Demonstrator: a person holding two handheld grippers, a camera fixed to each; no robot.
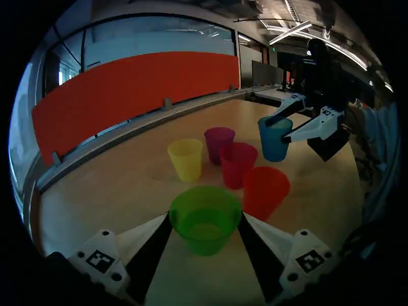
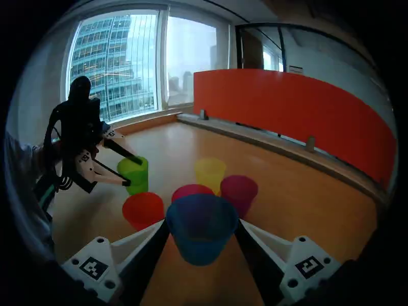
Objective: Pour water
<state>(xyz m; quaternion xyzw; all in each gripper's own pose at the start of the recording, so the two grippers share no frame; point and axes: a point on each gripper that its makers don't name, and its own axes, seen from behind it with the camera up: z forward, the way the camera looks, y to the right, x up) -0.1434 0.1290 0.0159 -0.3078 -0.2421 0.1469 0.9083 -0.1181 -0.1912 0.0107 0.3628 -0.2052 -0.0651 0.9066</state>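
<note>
Green cup (image 1: 205,219) (fill unclear), blue cup (image 2: 202,227), both clamped

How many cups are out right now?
6: green cup in the left gripper, blue cup in the right gripper; yellow, purple, pink and red on the table. None looks hidden.

Six cups are counted: one green cup (image 1: 205,227), one yellow cup (image 1: 186,159), one purple cup (image 1: 219,143), one crimson cup (image 1: 237,164), one orange-red cup (image 1: 265,191) and one blue cup (image 1: 274,138). Four stand around the middle of the tabletop (image 1: 102,204); two sit between gripper fingers. There are two grippers, the left gripper (image 1: 205,218) and the right gripper (image 2: 202,222), and one orange panel (image 1: 132,92) along the tabletop's edge.
</note>
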